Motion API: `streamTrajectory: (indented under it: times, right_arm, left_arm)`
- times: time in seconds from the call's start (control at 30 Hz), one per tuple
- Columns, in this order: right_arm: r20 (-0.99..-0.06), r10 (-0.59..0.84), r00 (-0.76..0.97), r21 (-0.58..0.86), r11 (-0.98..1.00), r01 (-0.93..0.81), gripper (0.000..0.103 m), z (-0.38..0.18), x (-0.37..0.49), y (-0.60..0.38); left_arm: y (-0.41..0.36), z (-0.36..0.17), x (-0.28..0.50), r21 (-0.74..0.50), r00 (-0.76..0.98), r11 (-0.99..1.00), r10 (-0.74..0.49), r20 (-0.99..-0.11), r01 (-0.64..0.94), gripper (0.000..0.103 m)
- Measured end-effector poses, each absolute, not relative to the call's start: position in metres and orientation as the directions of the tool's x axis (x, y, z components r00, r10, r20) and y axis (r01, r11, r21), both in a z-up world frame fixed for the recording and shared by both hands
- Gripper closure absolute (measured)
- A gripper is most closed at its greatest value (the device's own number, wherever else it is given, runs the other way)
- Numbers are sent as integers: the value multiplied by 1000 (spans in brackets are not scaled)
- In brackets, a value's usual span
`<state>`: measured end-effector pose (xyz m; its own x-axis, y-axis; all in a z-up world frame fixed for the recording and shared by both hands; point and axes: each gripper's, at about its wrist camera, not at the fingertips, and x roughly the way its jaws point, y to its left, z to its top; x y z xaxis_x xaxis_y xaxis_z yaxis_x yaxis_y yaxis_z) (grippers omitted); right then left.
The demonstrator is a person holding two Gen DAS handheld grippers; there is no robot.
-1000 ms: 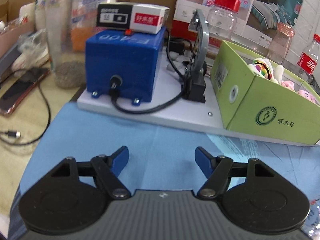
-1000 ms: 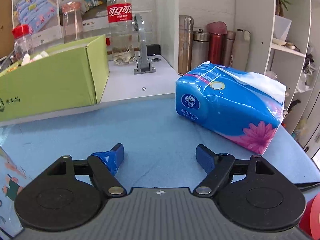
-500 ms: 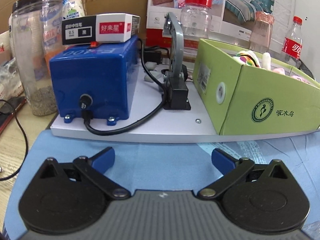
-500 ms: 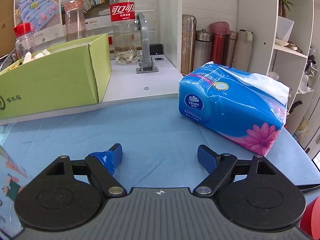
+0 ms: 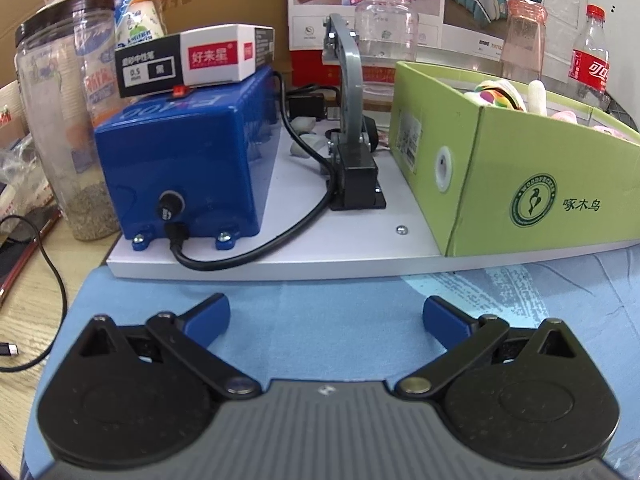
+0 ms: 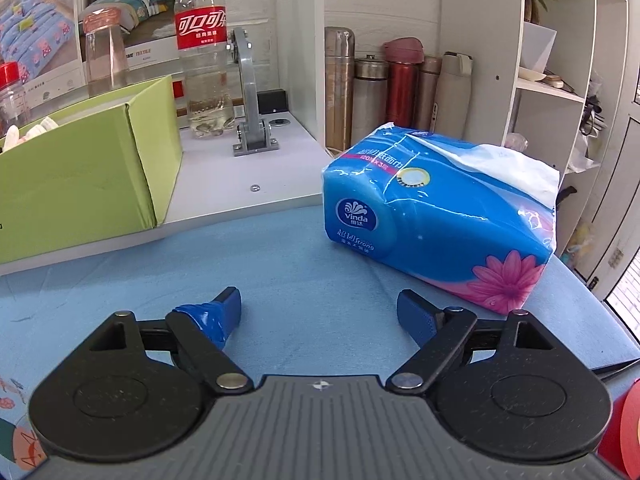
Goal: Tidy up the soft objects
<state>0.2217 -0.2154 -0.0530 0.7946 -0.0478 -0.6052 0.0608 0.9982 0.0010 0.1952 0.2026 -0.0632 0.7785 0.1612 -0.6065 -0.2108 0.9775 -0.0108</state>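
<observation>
The left tongs [image 5: 326, 316] are wide open and hold nothing. They hang low over the blue cloth [image 5: 320, 312] on the worktop. Ahead of them and to the right is the green box [image 5: 540, 184], sitting on a white board [image 5: 304, 240]. Soft toys [image 5: 500, 94] peek over its far rim. Ahead and to the left is a blue box [image 5: 180, 160] with a black wire [image 5: 256, 254], and a small white box [image 5: 196, 60] lies on top of it.

The right tongs [image 6: 320, 312] are wide open too, with nothing between them. Ahead of them and to the right lies the tissue pack [image 6: 440, 216], on the blue cloth and apart from the tongs. The green box [image 6: 80, 184] is ahead and to the left. A cola bottle [image 6: 204, 52] stands behind it, next to a grey metal post [image 6: 248, 96]. Some flasks [image 6: 400, 88] stand far back, behind the pack.
</observation>
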Motion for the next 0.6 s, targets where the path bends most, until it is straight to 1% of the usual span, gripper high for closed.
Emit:
streamTrajectory:
  times: [0.13, 0.3, 0.6]
  right_arm:
    - [-606, -50, 794, 4, 998, 66, 29, -53, 223, -216]
    - [-609, -52, 791, 5, 998, 69, 25, -54, 226, -215]
    - [-608, -49, 792, 6, 998, 66, 25, -54, 225, -214]
  left_arm:
    - [215, -63, 194, -13, 768, 964, 202, -607, -264, 1]
    - [217, -63, 193, -9, 767, 964, 207, -607, -266, 1]
    - [217, -64, 194, -9, 767, 964, 207, -607, -267, 1]
